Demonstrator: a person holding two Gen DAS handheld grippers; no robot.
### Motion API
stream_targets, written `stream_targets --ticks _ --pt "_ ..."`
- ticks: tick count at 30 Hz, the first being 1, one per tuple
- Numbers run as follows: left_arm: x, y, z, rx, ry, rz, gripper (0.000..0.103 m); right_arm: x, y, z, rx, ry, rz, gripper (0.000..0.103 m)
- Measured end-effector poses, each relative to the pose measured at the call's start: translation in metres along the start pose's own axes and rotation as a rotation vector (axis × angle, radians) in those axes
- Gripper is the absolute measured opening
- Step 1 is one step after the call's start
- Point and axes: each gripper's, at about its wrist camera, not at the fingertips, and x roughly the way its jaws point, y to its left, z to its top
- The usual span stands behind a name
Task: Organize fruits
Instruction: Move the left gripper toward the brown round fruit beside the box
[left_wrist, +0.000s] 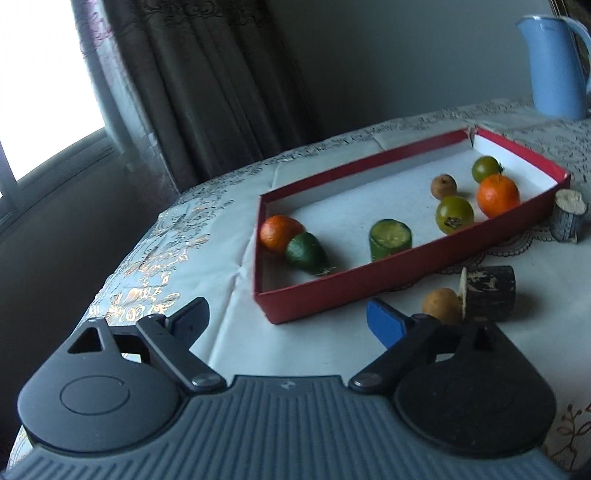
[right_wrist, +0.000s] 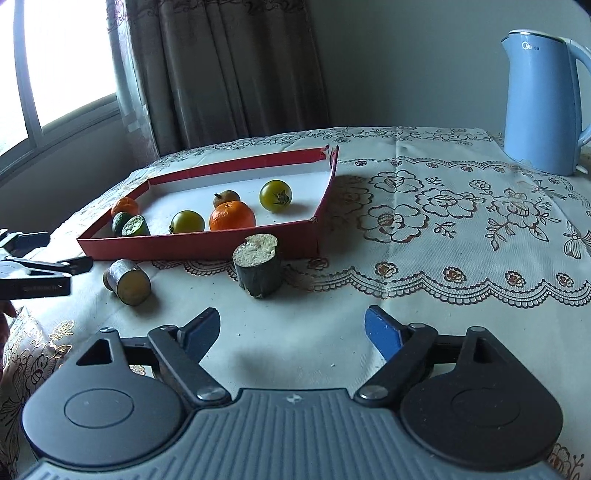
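**Fruit gathered in red tray, both tools spread and empty**

"Midea" is read on the blue kettle (right_wrist: 543, 107) at the counter's (right_wrist: 424, 295) far right. Mandarins, green tomatoes and cut green pieces are seen inside the red tray (right_wrist: 199, 251). Two dark cut stubs (right_wrist: 257, 269) and a small brown fruit (left_wrist: 441, 305) are left outside its near wall. Left tool (left_wrist: 286, 321) and right tool (right_wrist: 291, 332) are held spread, gripping nothing. Bare cloth is left before the right tool.

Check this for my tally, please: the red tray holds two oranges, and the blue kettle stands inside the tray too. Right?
Not quite. The blue kettle stands outside the red tray, on the tablecloth at the far right, as the right wrist view shows. The two oranges are indeed in the tray.
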Motion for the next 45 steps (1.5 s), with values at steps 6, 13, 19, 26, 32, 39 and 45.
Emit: stream_targets --ticks 6,13,19,26,32,39,45 --pt "-0.004 -0.023 0.0 0.06 -0.029 -0.045 0.094 0.001 0.0 0.0 0.004 0.003 0.01 0.089" --pt "-0.014 -0.032 0.002 0.059 -0.071 -0.112 0.097 0.0 -0.003 0.0 0.022 0.001 0.032 0.091" --pt "-0.025 -0.023 -0.001 -0.01 -0.089 -0.195 0.098 0.0 -0.003 0.001 0.021 0.001 0.032 0.092" --pt "-0.025 -0.046 0.001 0.049 -0.092 -0.225 0.099 0.0 -0.003 0.001 0.022 0.001 0.032 0.092" --pt "-0.013 -0.062 0.003 0.075 -0.036 -0.217 0.094 0.0 -0.003 0.001 0.021 0.002 0.032 0.092" --pt "-0.004 -0.058 0.007 -0.021 0.027 -0.26 0.082 0.001 -0.003 0.001 0.021 0.001 0.033 0.092" --pt "-0.002 -0.058 0.01 -0.073 0.049 -0.303 0.06 0.001 -0.003 0.001 0.021 0.002 0.033 0.093"
